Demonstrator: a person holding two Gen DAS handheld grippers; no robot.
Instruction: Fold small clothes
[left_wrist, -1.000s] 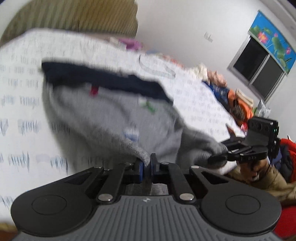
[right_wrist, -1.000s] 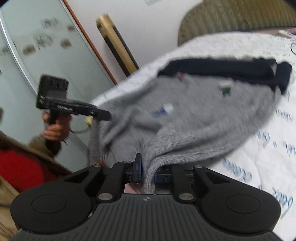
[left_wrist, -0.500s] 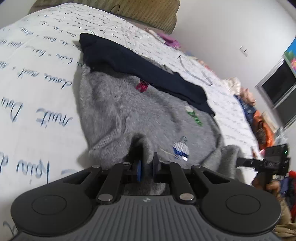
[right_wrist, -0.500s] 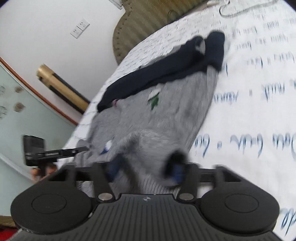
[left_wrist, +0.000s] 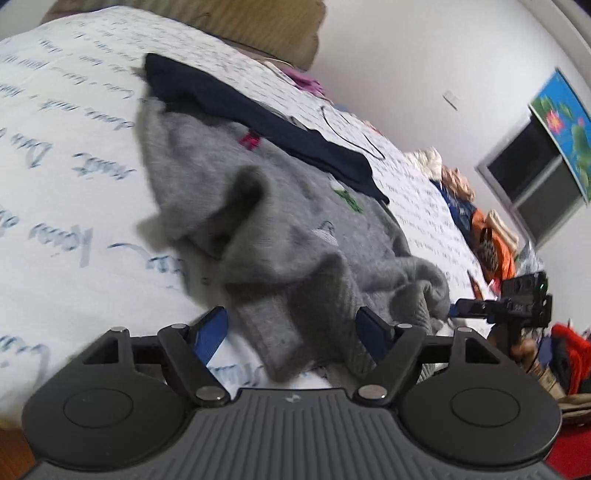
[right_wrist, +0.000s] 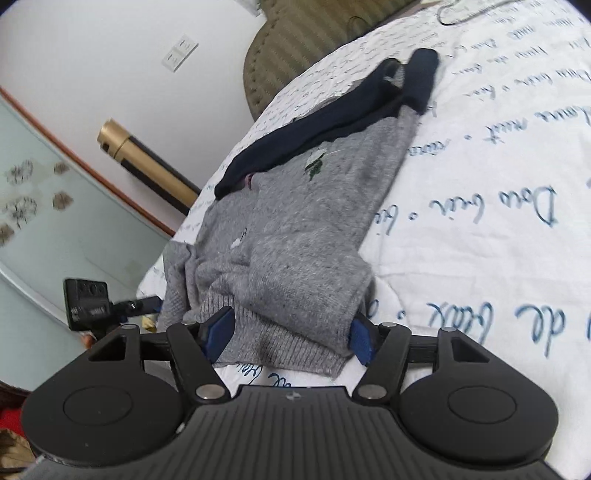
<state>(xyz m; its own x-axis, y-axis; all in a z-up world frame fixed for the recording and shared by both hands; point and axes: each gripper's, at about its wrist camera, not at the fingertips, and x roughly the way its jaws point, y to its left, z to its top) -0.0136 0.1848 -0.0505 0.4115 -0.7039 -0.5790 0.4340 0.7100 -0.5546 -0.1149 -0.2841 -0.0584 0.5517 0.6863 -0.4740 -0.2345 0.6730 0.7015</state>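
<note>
Both grippers stood with their blue-padded fingers spread wide, grasping nothing. At the bottom centre of the left wrist view, the left gripper (left_wrist: 291, 332) had its jaws parted around a rumpled fold of the grey knit sweater (left_wrist: 288, 221); whether the pads touched the cloth could not be told through the blur. At the bottom centre of the right wrist view, the right gripper (right_wrist: 291, 330) likewise sat released, its blue pads (right_wrist: 219, 328) on either side of the sweater's ribbed hem (right_wrist: 291, 350), which lay between them on the bed.

The grey sweater (right_wrist: 295, 221) lay across the middle of each frame on a white quilt (right_wrist: 498, 184) printed with blue handwriting. It had a dark navy band (right_wrist: 332, 122) along its far edge, toward the upper part of the frame, and small embroidered motifs, one green (right_wrist: 314, 166) and one red (left_wrist: 249, 139). Its near portion was bunched into loose folds, with a raised hump (left_wrist: 247, 184) at the centre of the left view.

An olive striped headboard (right_wrist: 306, 40) stood at the top of the right view, with a gold and black tube (right_wrist: 147, 162) leaning at the left. A dark window (left_wrist: 532, 184) and a heap of coloured clothes (left_wrist: 480, 229) filled the right side of the left view. Each gripper appeared small at the edge of the other's frame.
</note>
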